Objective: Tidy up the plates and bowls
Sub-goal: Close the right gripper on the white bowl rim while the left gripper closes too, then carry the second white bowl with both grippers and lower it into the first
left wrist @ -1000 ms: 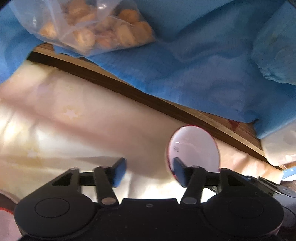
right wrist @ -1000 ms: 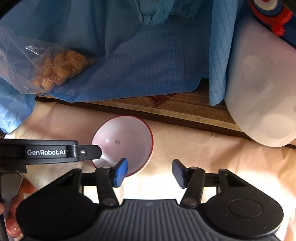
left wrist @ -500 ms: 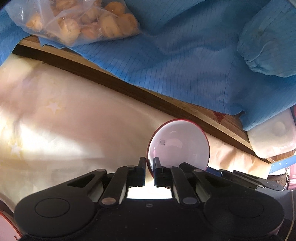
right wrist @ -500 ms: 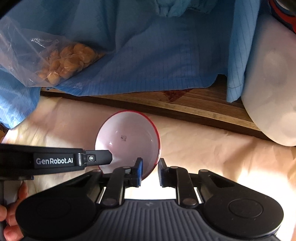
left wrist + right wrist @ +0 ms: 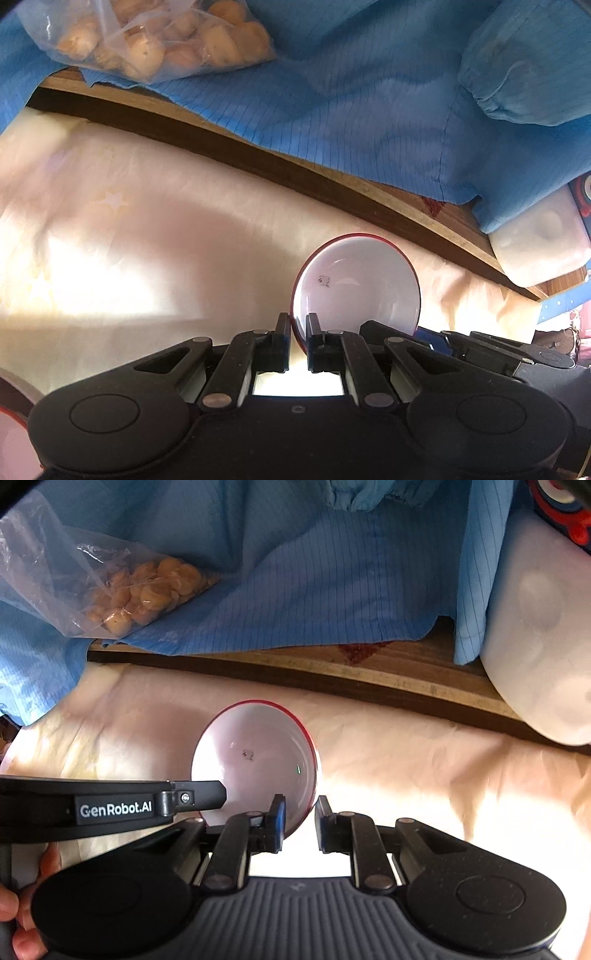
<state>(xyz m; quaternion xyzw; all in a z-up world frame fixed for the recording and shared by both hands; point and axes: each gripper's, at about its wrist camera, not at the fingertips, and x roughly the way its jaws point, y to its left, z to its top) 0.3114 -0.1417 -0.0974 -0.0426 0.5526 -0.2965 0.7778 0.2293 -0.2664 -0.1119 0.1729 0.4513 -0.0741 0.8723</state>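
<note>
A white bowl (image 5: 356,291) with a red rim sits on a cream cloth (image 5: 147,240). My left gripper (image 5: 297,325) is shut on the near left part of its rim, one finger inside and one outside. In the right wrist view the same bowl (image 5: 255,760) has my right gripper (image 5: 300,808) shut on its near right rim. The left gripper (image 5: 210,797) reaches in from the left to the bowl's edge. A second red-rimmed dish (image 5: 11,424) shows at the bottom left corner, mostly hidden.
Beyond the cloth runs a dark wooden edge (image 5: 332,679). Behind it lie a blue garment (image 5: 314,572), a clear bag of round snacks (image 5: 140,594) and a white lidded container (image 5: 535,646). A hand (image 5: 22,915) holds the left gripper.
Both grippers have closed from open onto the bowl's rim, the left on its left side and the right on its right. The bowl now looks nearer in both views.
</note>
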